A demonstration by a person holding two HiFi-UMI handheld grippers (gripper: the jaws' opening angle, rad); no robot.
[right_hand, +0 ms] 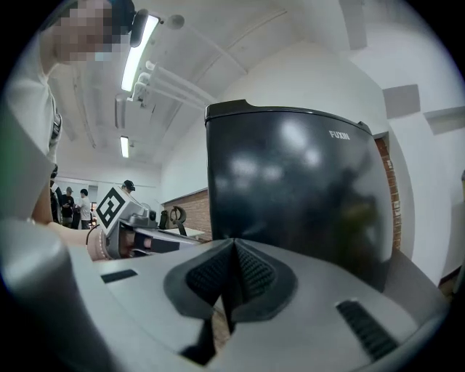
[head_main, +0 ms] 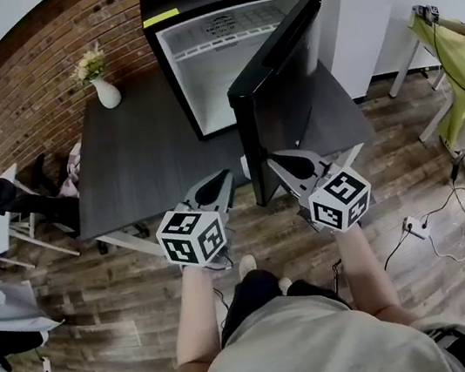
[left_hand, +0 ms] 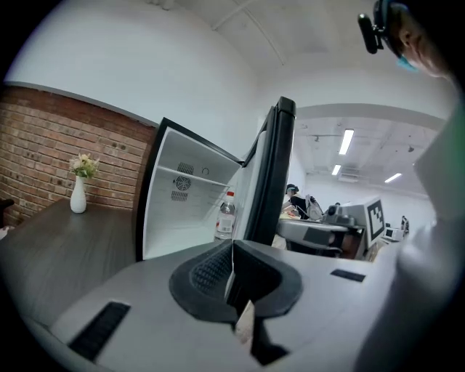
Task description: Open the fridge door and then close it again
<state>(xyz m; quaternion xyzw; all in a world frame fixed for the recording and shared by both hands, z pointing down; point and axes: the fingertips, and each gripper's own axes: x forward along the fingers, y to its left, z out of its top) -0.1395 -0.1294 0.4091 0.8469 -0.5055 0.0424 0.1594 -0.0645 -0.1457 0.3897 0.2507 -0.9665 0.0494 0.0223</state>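
The fridge (head_main: 220, 59) stands on the table (head_main: 149, 159) with its door (head_main: 282, 84) swung wide, so opening looks done and closing is what remains. The door's free edge points at the person, between the two claws. The left claw (head_main: 224, 178) is on the fridge's open side of that edge and the right claw (head_main: 274, 160) faces the door's glossy outer face. Both are fully shut and grip nothing. The main risk is to the left claw: if the door is pushed home while the claw sits on the cabinet side, it could be caught against the fridge front. A shut claw pressing on the slick panel may also skid off. Too hard a shove could slam the door, rock the bottle (left_hand: 226, 218) inside or shift the fridge on the table. The vase (head_main: 106, 91), well to the fridge's left, looks out of harm's way. No view settles whether the right claw touches the door. No handle or hinge shows. It is hard to tell whether the bottle stands in the door's rack or on the fridge floor.
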